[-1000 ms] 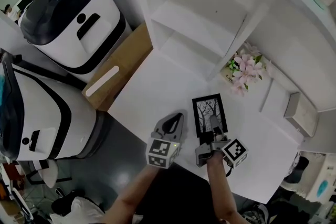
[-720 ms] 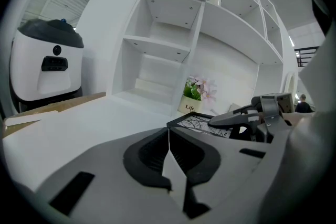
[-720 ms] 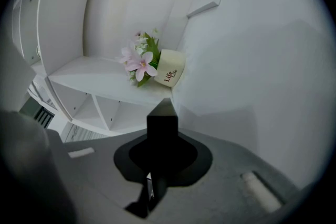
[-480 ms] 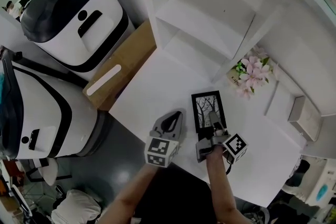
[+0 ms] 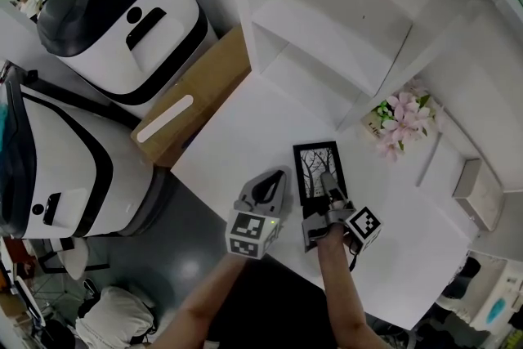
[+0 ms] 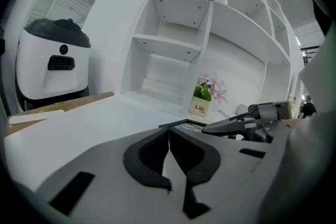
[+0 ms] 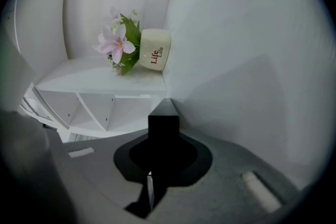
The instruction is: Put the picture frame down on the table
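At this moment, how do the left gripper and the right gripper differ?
The right gripper is clamped on the picture frame at its near edge; the left gripper holds nothing. The right gripper reaches over the frame; the left gripper sits beside it, apart from it. Both are closed and point toward the shelves.
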Tool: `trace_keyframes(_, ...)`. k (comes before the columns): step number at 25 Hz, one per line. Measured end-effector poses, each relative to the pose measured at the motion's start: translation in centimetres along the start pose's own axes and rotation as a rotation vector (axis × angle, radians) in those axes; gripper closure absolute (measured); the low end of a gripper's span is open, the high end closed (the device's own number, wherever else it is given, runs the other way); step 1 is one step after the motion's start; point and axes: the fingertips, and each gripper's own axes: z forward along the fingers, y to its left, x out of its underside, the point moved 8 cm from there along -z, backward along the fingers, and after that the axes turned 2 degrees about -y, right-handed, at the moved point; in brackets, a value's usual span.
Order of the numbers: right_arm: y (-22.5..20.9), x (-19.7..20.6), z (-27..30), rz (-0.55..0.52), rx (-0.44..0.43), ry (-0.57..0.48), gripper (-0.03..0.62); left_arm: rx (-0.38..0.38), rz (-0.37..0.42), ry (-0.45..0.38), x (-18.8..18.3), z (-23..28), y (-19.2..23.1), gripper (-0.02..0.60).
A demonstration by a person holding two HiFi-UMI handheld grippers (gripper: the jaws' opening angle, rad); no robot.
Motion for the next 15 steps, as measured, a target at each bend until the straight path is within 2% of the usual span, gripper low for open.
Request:
trace_keyframes(9,-0.3,-0.3,0.5,0.047,0.028,-0.009,0.576,-0.011,-0.015,-0.010,0.2,-0.3,-0.6,0.568)
trace_keyframes(15,0.7,0.0,1.0,0.040,0.133,0.011,0.556,-0.021,-0.025,-0.006,0.9,-0.9,-0.9,0.568)
